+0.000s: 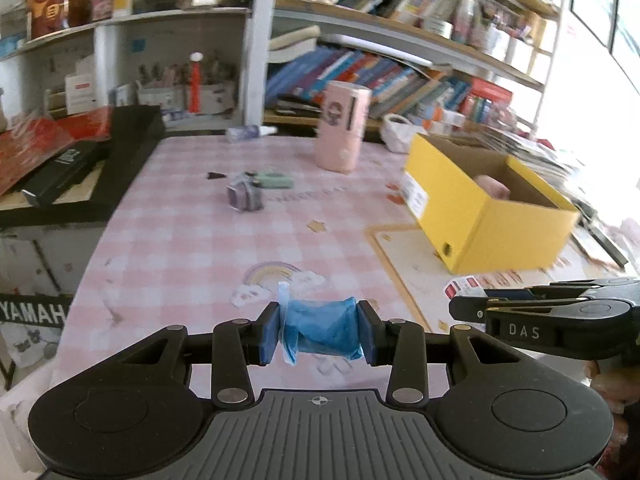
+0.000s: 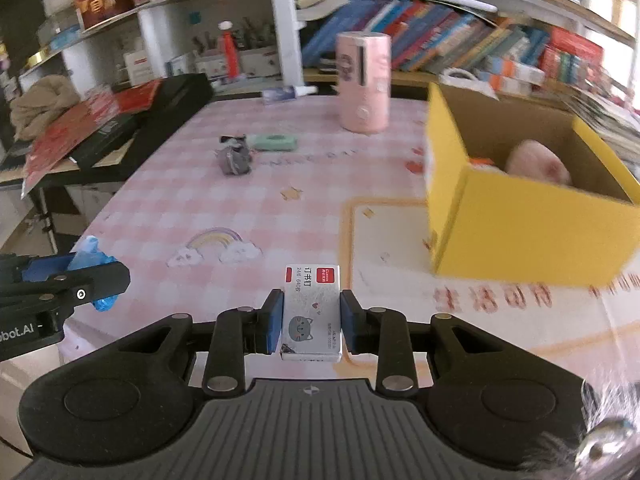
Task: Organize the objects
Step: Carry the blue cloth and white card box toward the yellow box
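Note:
My left gripper (image 1: 320, 334) is shut on a crumpled blue plastic roll (image 1: 320, 330), held above the pink checked tablecloth (image 1: 192, 240). My right gripper (image 2: 311, 320) is shut on a small white staples box (image 2: 311, 312) with a grey cat print. Each gripper shows at the edge of the other's view: the right gripper (image 1: 472, 300) and the left gripper (image 2: 108, 280) with the blue roll (image 2: 92, 258). An open yellow cardboard box (image 1: 480, 208) (image 2: 520, 220) stands on the table to the right, a pink soft thing (image 2: 538, 164) inside it.
A pink cylinder (image 1: 344, 126) (image 2: 364, 82) stands at the back of the table. A small grey bundle (image 1: 244, 196) (image 2: 234, 158) and a green flat case (image 1: 274, 179) (image 2: 276, 142) lie mid-table, a small bottle (image 2: 286, 94) behind. Black boxes (image 1: 120, 148) sit left; bookshelves (image 1: 400, 68) behind.

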### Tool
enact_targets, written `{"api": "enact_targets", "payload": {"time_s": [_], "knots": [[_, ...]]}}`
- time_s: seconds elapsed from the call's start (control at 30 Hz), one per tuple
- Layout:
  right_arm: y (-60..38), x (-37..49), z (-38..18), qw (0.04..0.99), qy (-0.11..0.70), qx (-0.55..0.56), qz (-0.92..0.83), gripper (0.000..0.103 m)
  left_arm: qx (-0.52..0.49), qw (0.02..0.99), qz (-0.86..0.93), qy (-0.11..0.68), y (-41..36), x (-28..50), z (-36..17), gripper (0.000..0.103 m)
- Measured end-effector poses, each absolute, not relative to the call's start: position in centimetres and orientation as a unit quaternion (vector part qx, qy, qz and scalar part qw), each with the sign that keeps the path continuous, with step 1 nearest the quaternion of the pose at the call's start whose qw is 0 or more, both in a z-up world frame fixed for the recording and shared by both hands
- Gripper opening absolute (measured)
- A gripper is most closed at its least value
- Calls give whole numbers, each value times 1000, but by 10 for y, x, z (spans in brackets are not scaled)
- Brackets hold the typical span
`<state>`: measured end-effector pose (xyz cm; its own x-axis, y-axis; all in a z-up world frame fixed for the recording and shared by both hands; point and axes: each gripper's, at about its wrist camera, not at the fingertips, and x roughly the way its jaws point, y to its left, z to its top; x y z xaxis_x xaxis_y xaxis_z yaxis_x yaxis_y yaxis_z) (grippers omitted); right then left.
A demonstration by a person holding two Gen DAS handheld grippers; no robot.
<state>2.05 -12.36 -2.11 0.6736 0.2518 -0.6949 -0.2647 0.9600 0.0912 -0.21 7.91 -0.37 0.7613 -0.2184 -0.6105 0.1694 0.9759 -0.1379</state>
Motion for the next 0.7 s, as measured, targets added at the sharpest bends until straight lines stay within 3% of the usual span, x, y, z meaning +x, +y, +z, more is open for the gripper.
{"api": "enact_targets", "payload": {"time_s": [0.7], "knots": [[-207, -49, -24, 922, 382, 61, -11, 28, 18, 915, -245, 319, 4, -10, -3, 38]]}}
